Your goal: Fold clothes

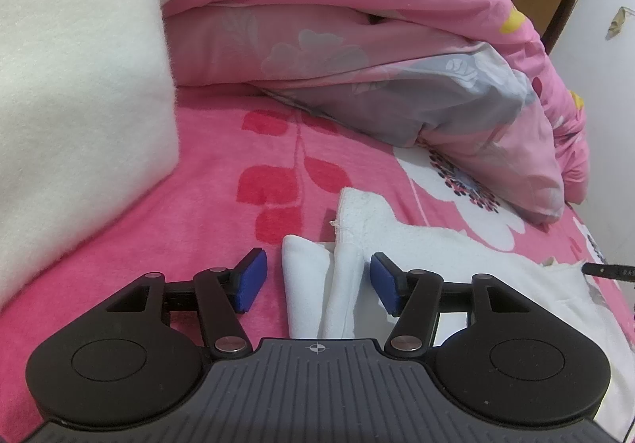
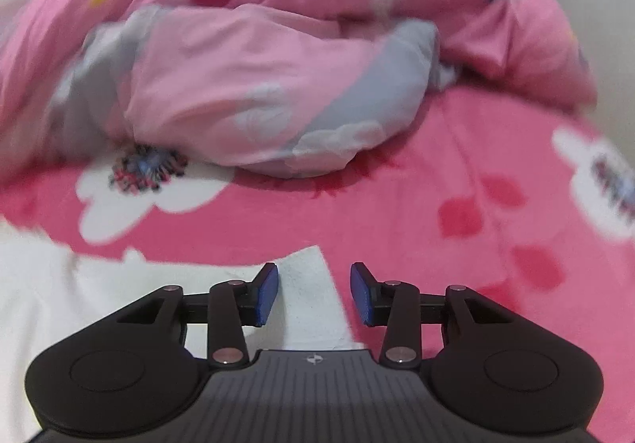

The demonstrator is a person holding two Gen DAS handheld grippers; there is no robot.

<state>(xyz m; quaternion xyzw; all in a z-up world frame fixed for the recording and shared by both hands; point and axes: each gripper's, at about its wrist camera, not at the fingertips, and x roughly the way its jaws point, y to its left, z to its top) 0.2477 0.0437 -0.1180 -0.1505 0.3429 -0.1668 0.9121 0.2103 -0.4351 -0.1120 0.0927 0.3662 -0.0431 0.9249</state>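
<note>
My left tool (image 1: 317, 280) stands spread around a folded part of the white garment (image 1: 349, 244), pads clear of it. My right tool (image 2: 314, 294) is spread over its corner. Beyond the garment, the pink quilt (image 1: 357, 46) is heaped on the bed (image 1: 218, 185).

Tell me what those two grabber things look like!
The left gripper and right gripper match. Each has a ribbed dark grey body with a small crosshair mark, black rounded side housings with circular discs, black linkage arms joined by silver rivets, and two black fingers tipped with ridged blue pads. No sleeves or cables are clearly visible.
</note>
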